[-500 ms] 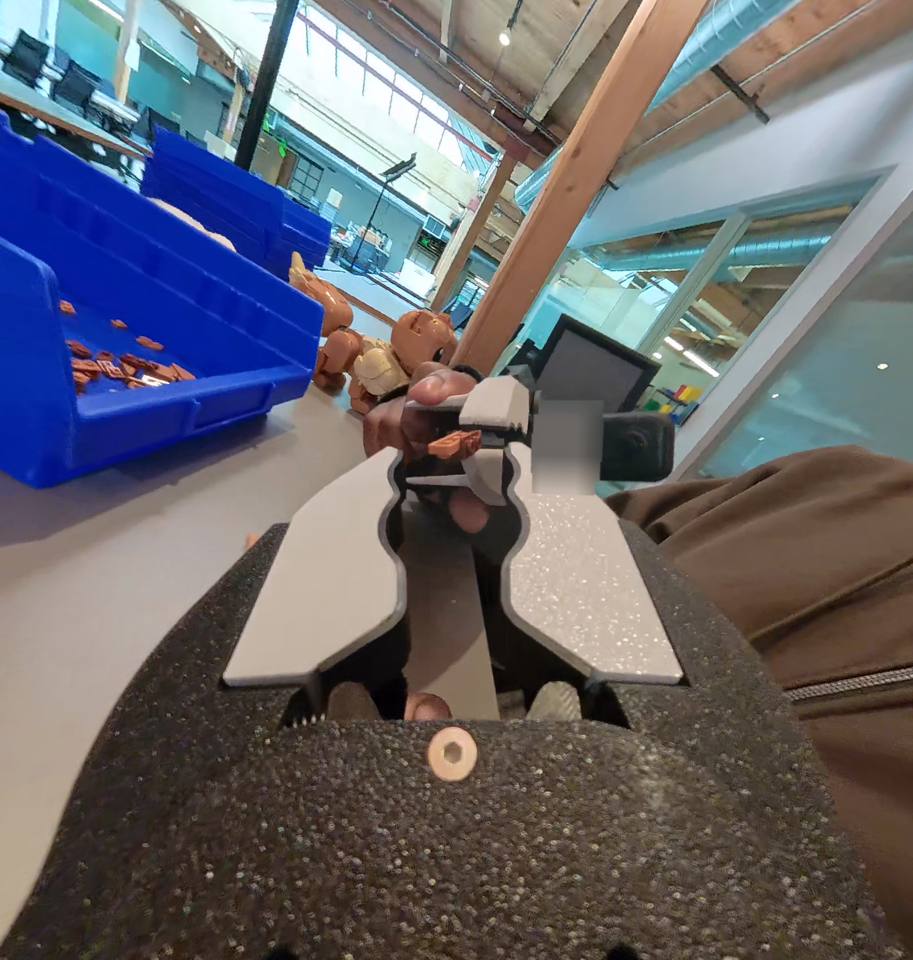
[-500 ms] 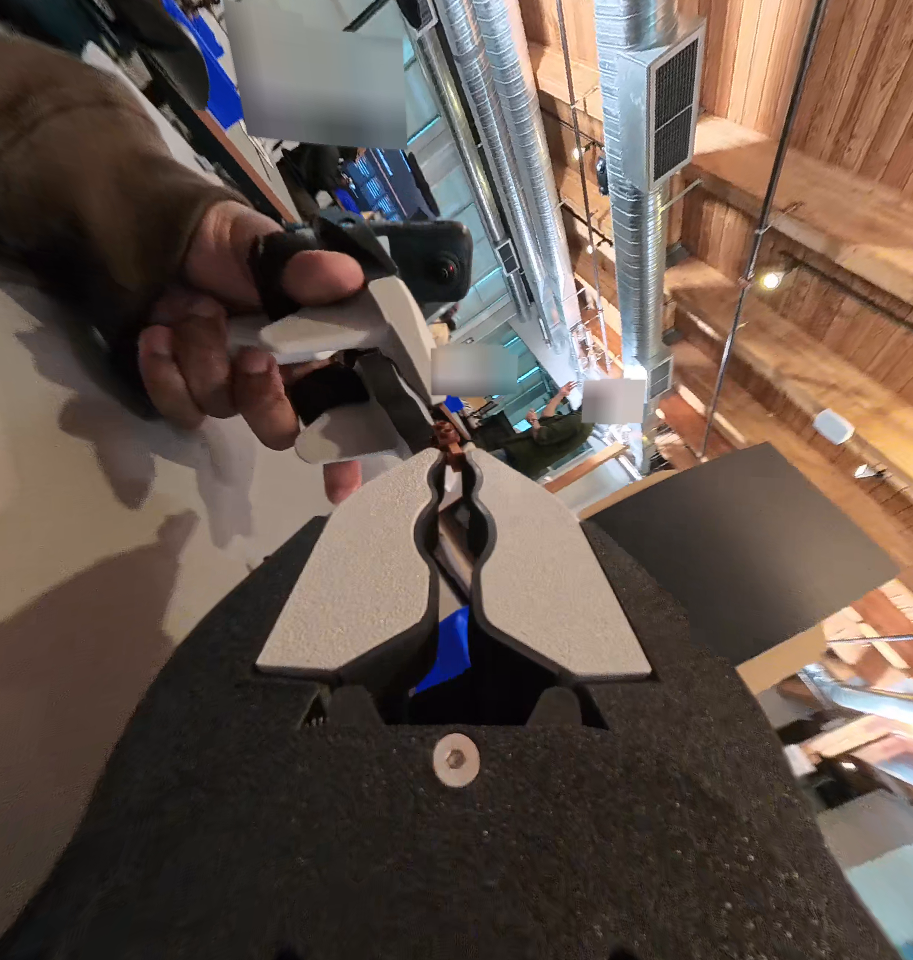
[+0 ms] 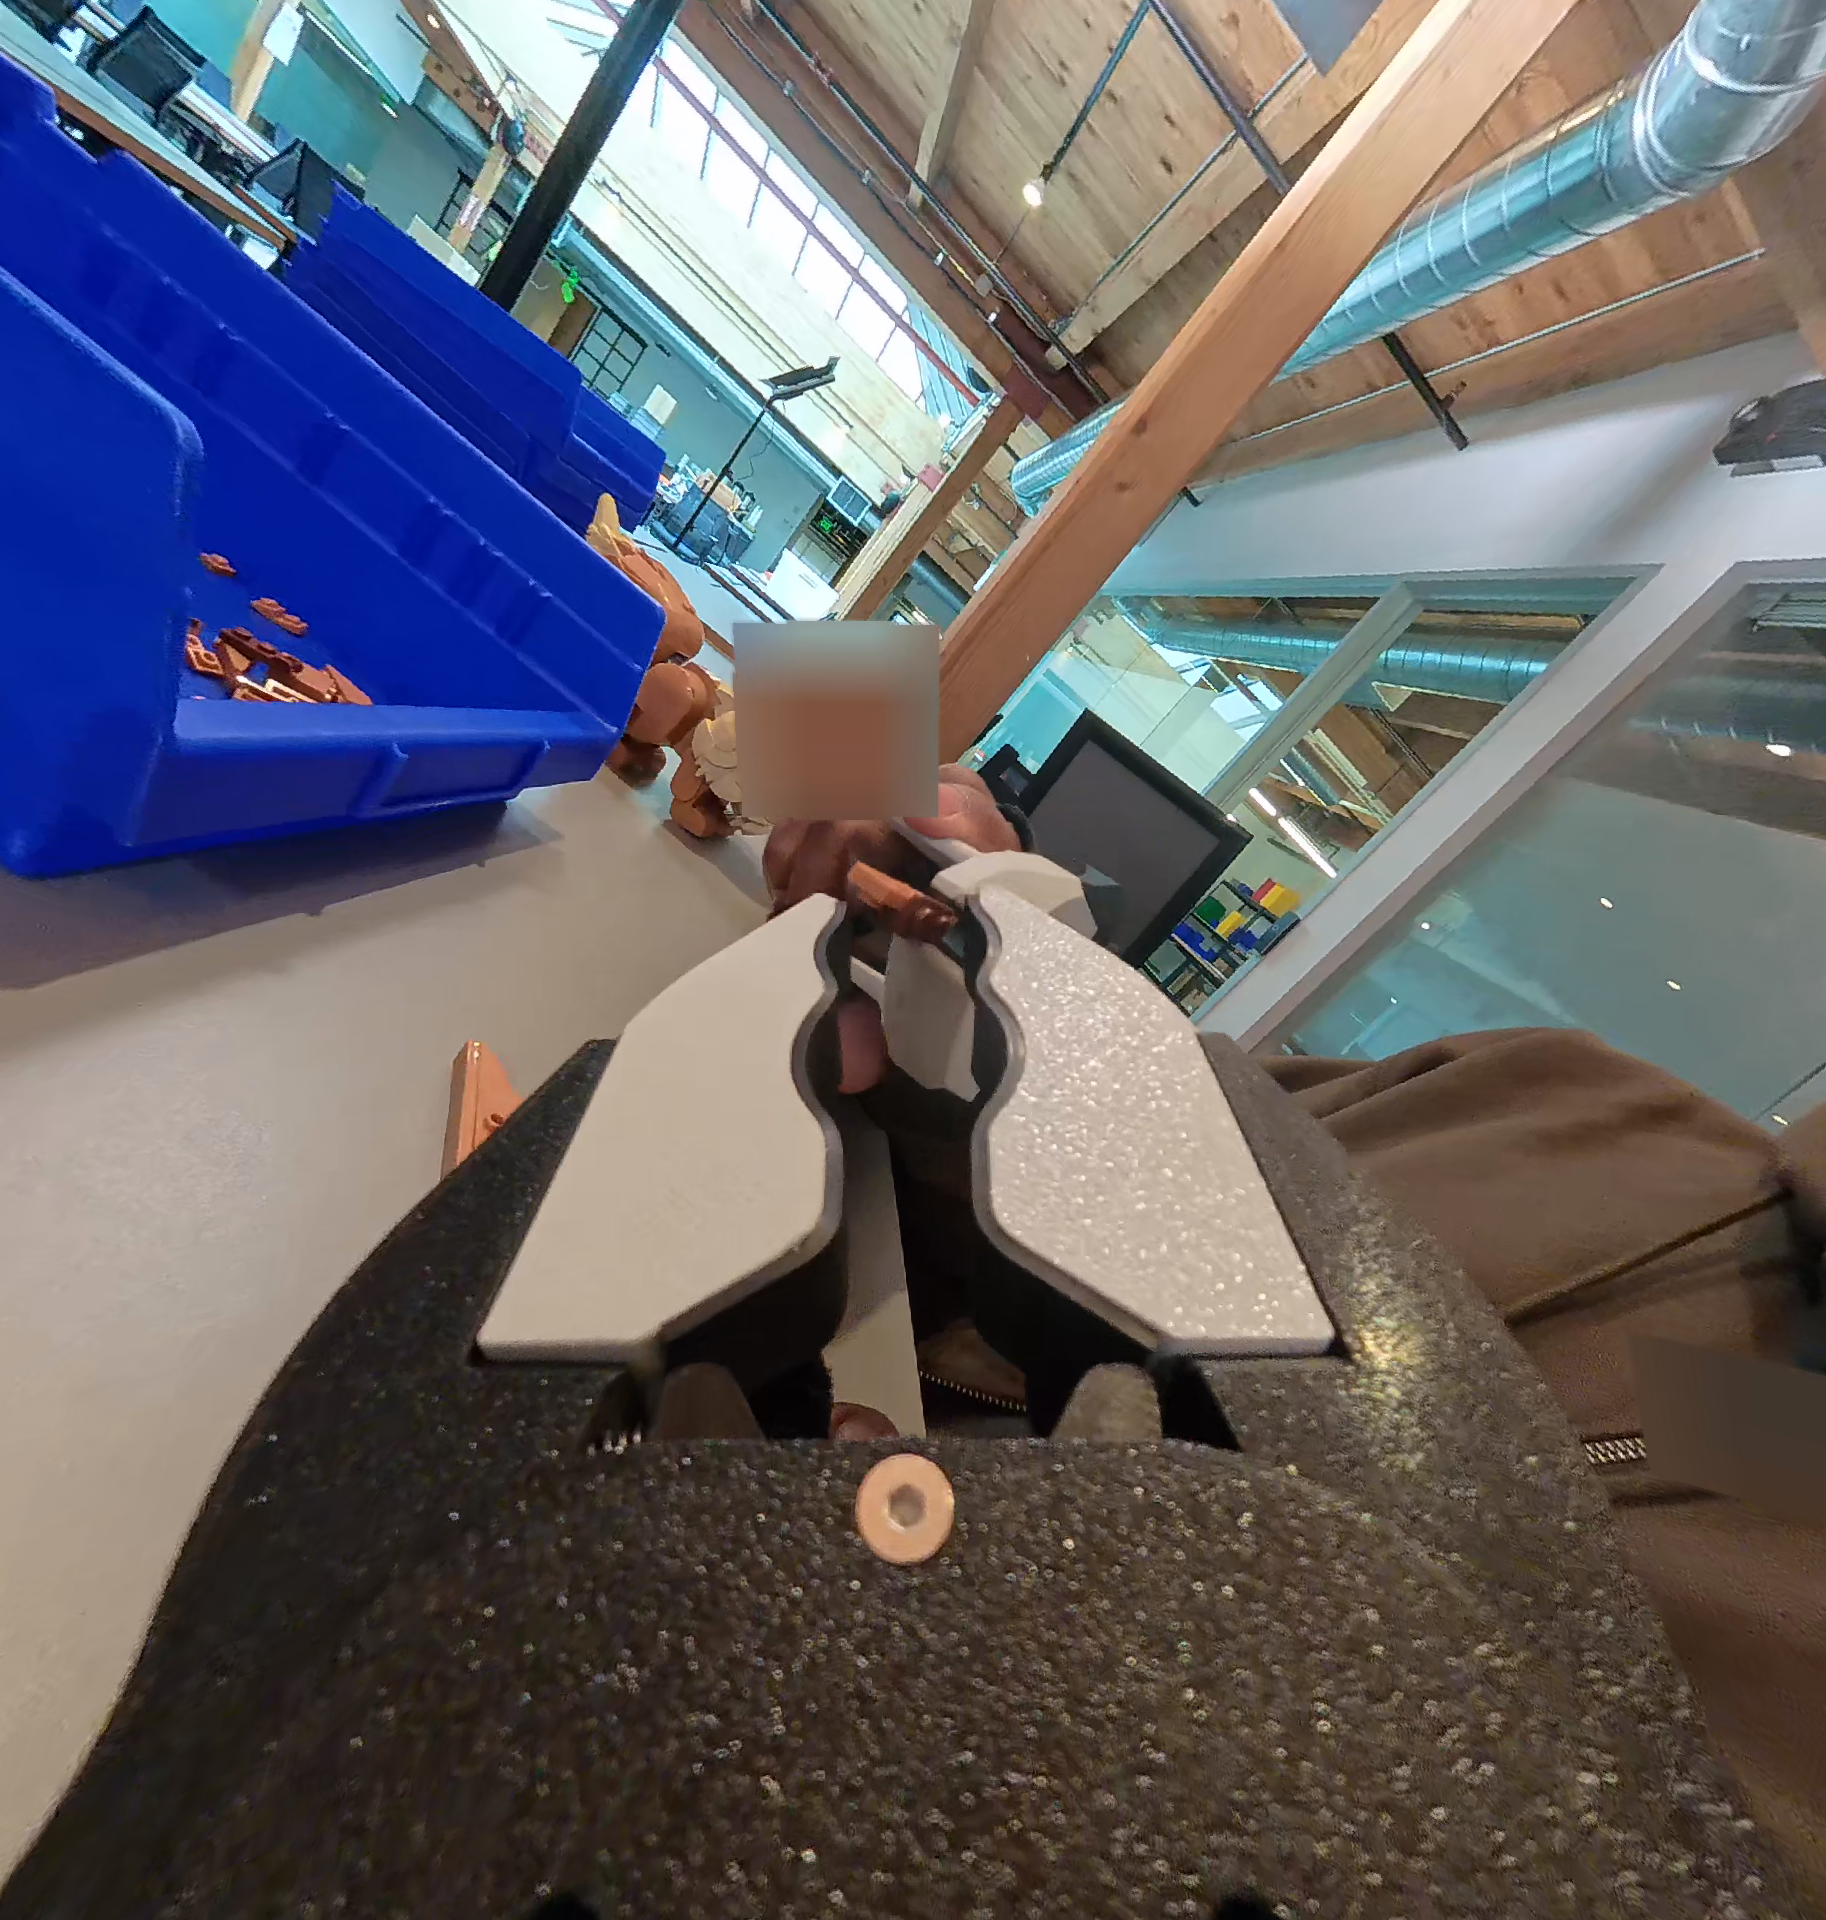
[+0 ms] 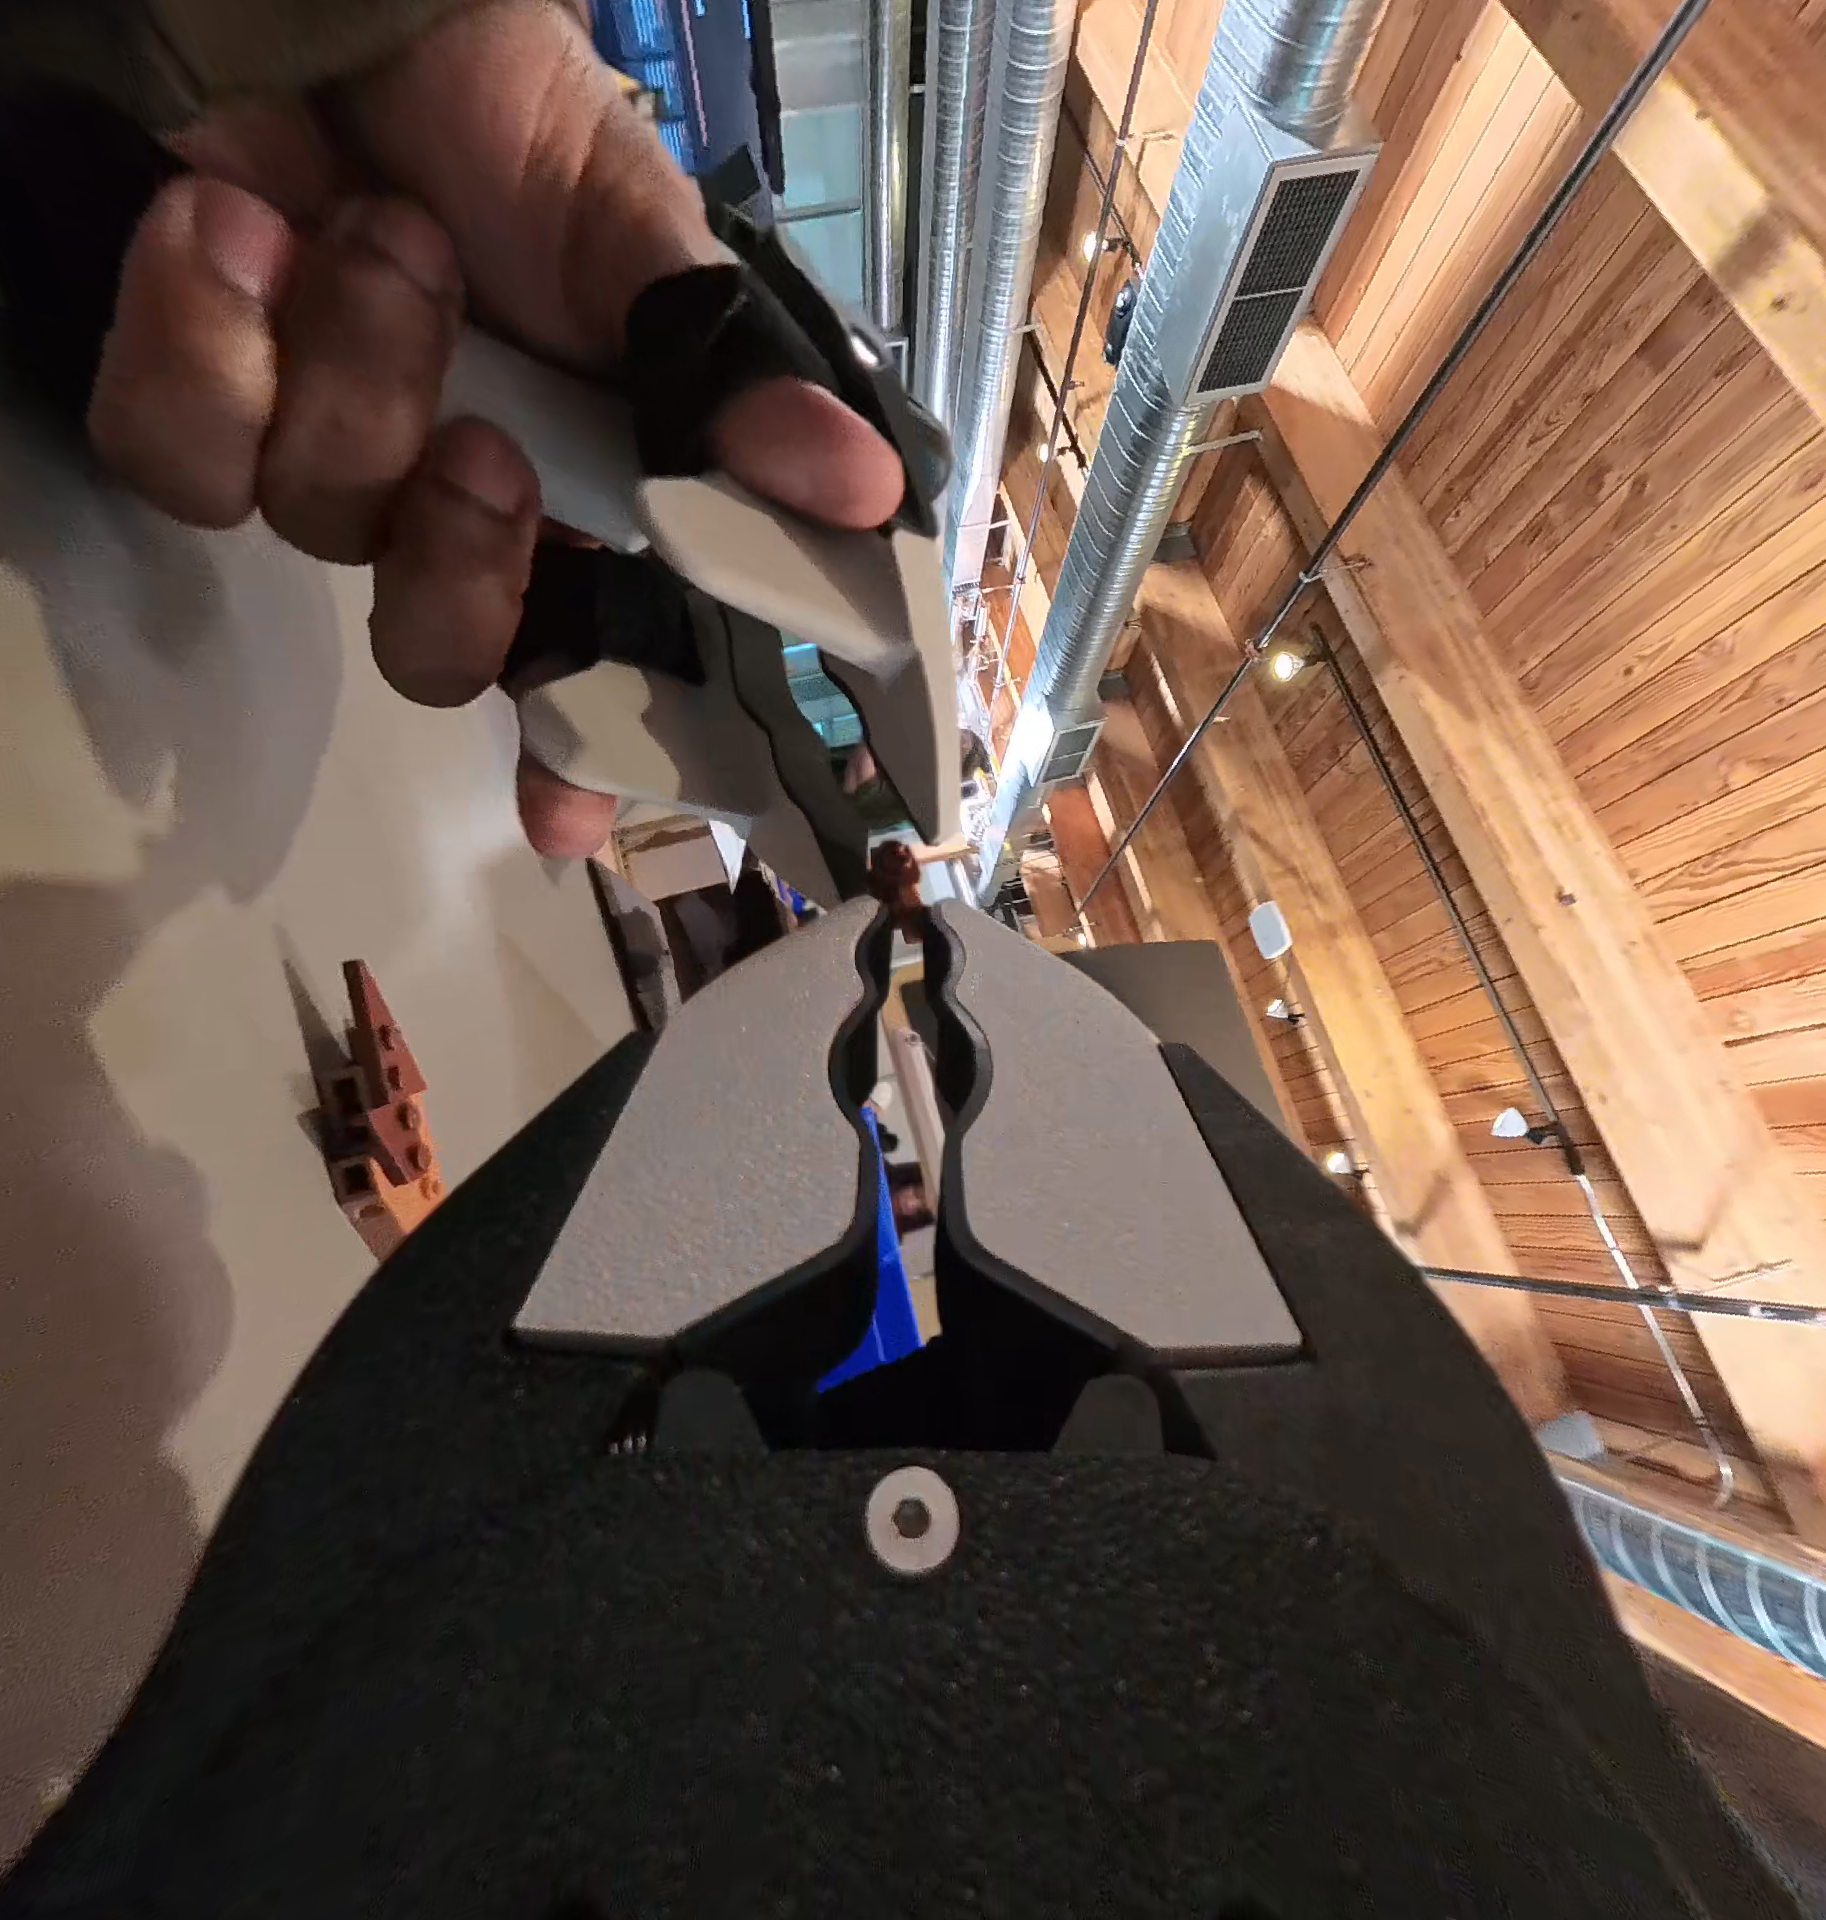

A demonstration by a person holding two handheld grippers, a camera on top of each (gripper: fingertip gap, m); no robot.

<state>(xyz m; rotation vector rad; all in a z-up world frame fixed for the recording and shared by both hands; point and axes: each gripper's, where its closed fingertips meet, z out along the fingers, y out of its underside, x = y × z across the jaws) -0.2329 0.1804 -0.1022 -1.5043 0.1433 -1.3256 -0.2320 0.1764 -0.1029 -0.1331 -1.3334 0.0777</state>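
Now right gripper (image 4: 907, 914) nips small brown brick (image 4: 896, 891) — left gripper (image 3: 904, 914) parted around it.

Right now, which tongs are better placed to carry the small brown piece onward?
Right: the right tongs already pinch the small brown piece at their tips, while the left tongs only meet it, apparently not gripping.

— From where is each view taken?
— Each is taken close behind its own fingers, tilted up toward the ceiling.
— What is shared?
— The small brown piece (image 3: 893, 902) (image 4: 896, 891) at frame centre, seen from opposing sides.
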